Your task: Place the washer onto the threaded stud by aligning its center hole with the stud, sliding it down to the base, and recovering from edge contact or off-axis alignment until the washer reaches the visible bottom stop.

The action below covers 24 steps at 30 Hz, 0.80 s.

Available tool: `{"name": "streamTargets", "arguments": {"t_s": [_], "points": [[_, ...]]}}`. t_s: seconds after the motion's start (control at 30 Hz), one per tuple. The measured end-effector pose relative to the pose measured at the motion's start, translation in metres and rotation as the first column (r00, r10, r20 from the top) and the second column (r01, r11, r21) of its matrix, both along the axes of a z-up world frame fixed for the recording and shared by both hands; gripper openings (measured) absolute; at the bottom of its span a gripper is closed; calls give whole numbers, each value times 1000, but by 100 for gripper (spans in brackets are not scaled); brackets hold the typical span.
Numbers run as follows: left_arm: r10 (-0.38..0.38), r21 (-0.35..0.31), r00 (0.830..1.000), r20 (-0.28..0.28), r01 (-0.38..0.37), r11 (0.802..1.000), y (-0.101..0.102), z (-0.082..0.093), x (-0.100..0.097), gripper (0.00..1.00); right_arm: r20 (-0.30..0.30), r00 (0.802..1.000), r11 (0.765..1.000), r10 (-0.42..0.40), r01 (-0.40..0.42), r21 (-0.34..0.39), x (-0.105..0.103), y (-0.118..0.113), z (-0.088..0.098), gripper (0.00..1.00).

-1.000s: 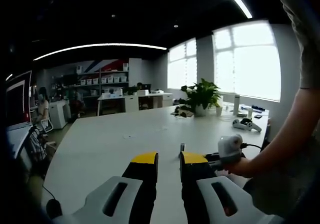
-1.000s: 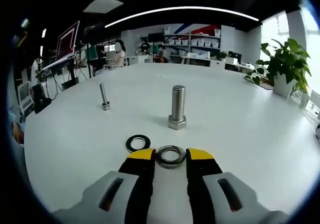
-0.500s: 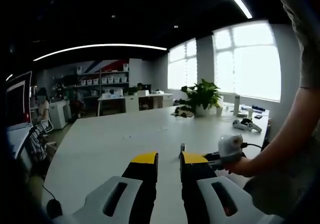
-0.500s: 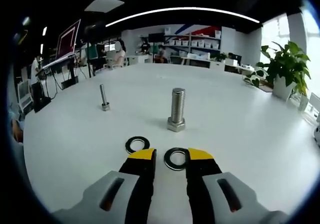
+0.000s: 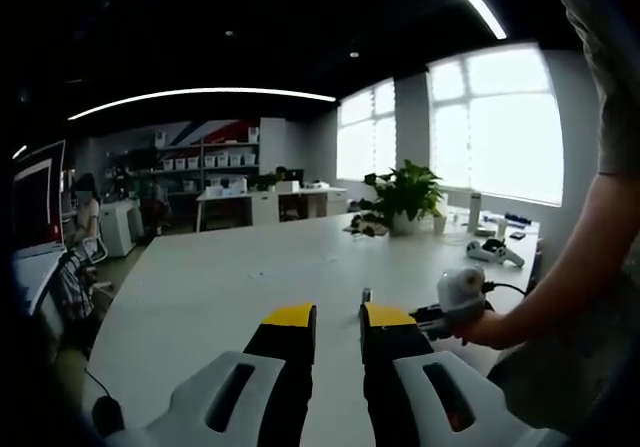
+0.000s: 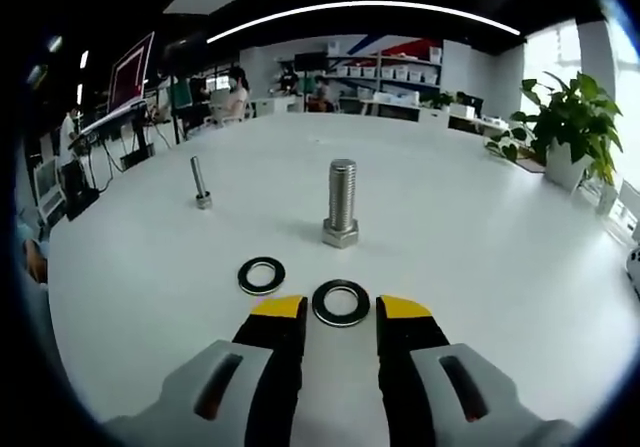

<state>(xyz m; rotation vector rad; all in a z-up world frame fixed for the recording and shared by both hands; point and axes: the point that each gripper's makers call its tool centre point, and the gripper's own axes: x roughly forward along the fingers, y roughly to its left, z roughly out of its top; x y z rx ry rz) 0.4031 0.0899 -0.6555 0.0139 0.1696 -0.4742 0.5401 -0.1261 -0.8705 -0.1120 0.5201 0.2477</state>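
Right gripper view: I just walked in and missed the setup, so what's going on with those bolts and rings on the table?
A person is holding a gripper in each hand over a white table. The right gripper is open, its yellow-tipped fingers either side of a dark metal washer lying flat on the table. A second dark washer lies beside it. Beyond stands the large threaded steel stud, upright and bare, and a thinner bolt farther off. The left gripper is open, holding nothing.
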Motion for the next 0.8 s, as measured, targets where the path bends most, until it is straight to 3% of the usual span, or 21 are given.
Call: {"name": "streamTargets", "arguments": {"t_s": [0.8], "points": [[0, 4, 1000, -9, 0, 1000, 0, -2, 0, 15, 1, 1000, 999, 27, -27, 16, 2, 11, 6, 26]]}}
